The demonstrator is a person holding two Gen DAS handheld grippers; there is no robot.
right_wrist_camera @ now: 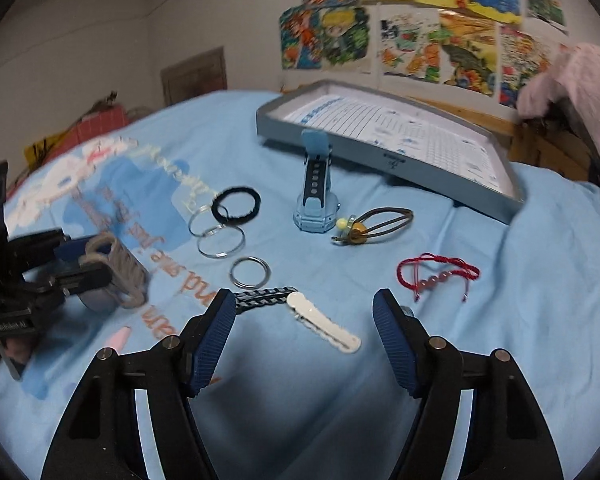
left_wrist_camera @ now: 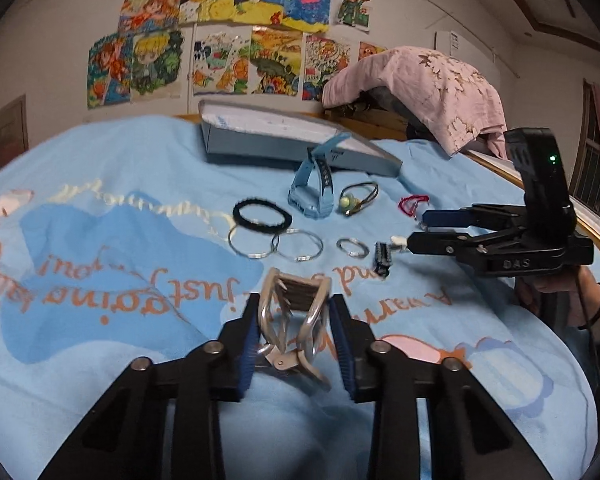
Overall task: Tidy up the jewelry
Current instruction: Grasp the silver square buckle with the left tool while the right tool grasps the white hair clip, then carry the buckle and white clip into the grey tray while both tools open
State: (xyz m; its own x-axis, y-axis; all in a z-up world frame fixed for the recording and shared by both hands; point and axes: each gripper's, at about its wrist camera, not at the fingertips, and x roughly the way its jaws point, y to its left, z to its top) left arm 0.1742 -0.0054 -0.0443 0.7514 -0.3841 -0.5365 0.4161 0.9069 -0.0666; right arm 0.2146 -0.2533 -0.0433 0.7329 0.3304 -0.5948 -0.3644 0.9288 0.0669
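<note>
With the left gripper fingers clamped on the metallic claw hair clip, the right gripper, fingers wide, should straddle the white hair clip squarely before closing.

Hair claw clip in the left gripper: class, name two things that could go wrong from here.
1. The claw clip sits between the left gripper pads at an angle, so it may twist or slip out.
2. The open right gripper hovers over the white hair clip, which touches a braided band; closing may snag both.
</note>
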